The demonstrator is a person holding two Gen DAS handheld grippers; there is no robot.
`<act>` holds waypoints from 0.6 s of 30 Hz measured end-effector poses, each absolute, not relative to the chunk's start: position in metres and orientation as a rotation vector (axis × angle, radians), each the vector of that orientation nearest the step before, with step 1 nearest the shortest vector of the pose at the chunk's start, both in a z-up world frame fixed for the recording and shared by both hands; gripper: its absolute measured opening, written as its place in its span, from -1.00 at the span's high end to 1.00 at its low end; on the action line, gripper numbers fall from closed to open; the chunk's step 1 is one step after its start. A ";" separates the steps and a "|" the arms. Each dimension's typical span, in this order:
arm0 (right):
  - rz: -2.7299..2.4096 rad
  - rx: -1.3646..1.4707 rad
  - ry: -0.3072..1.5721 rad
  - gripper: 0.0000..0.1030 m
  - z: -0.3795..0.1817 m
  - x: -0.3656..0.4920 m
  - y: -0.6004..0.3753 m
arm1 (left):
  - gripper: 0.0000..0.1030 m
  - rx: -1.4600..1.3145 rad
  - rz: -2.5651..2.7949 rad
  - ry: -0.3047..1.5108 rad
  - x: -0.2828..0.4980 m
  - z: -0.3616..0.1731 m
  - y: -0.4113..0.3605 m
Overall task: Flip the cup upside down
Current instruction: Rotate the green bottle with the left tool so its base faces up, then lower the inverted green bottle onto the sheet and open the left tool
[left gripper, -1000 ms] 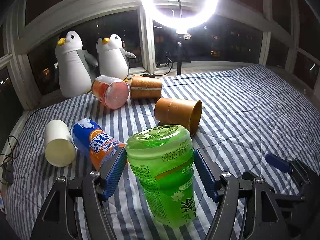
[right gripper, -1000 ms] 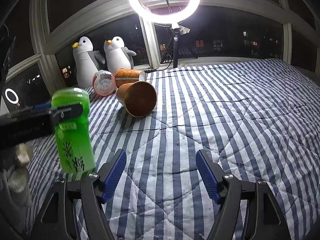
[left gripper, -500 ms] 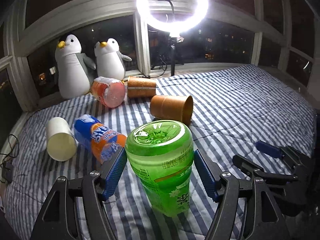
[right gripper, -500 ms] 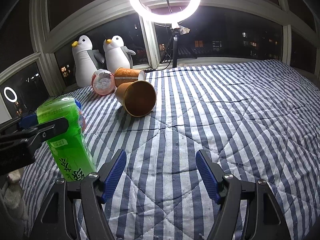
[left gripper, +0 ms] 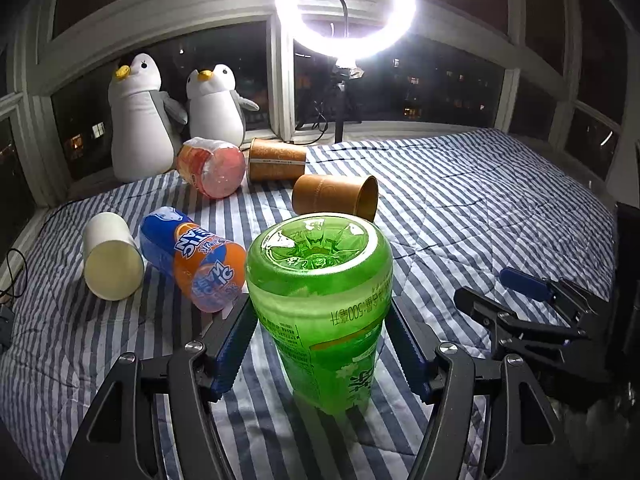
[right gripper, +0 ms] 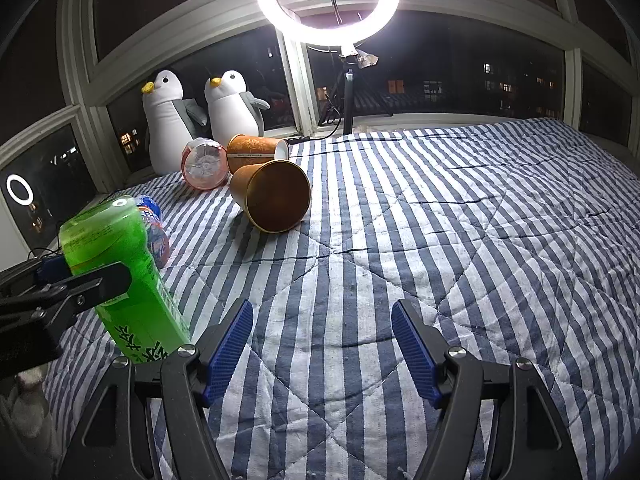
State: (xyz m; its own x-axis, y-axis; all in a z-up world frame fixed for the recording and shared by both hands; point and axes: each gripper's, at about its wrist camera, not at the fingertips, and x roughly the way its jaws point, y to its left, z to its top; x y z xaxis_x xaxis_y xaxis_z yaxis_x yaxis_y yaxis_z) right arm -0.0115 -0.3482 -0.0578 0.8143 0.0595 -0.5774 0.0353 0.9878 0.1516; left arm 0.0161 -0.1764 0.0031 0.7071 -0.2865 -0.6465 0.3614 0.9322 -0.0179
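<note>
Between the blue pads of the left hand-held gripper [left gripper: 322,344], in the left wrist view, stands the green cup [left gripper: 320,304], base up and printing inverted, its lower end on or just above the striped bed [left gripper: 480,200]. The pads lie against its sides, so this hand-held gripper looks clenched on it, though how firmly cannot be told. The cup leans a little. If the pads part while it is off plumb, the soft quilt may let it topple. It could then roll into the orange and blue cup [left gripper: 192,264] lying just beside it, or toward the white cup [left gripper: 112,260] further left. A brown cup [left gripper: 336,200] lies on its side behind, well clear. The right hand-held gripper [left gripper: 532,312] shows at the right edge, apart from everything.

From the right wrist view, the right hand-held gripper [right gripper: 322,352] is released, its pads wide with only bedding between them. The green cup [right gripper: 120,276] sits at the far left, visibly tilted, with a dark finger [right gripper: 88,284] of the left hand-held gripper across its side. That grip sits high on the body, so a sideways drag on withdrawal could tip it. The smooth wall might also slip in the pads. Whether the rim rests flat on the bed is hidden.
</note>
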 end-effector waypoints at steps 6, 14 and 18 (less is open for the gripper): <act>0.014 0.157 0.620 -0.33 -0.057 -0.011 -0.348 | -0.35 0.133 -0.367 0.679 0.003 0.003 -0.177; 0.014 0.157 0.620 -0.33 -0.057 -0.011 -0.348 | -0.36 0.159 -0.385 0.657 -0.009 0.002 -0.181; 0.014 0.157 0.621 -0.33 -0.057 -0.011 -0.347 | -0.51 0.158 -0.394 0.653 -0.012 0.002 -0.181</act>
State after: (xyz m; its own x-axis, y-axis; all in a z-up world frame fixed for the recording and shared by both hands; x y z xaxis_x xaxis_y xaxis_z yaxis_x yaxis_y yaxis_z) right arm -0.0109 -0.3475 -0.0574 0.8136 0.0603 -0.5783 0.0340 0.9880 0.1507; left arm -0.0121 -0.1806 0.0016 0.7240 -0.3061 -0.6182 0.4041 0.9145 0.0204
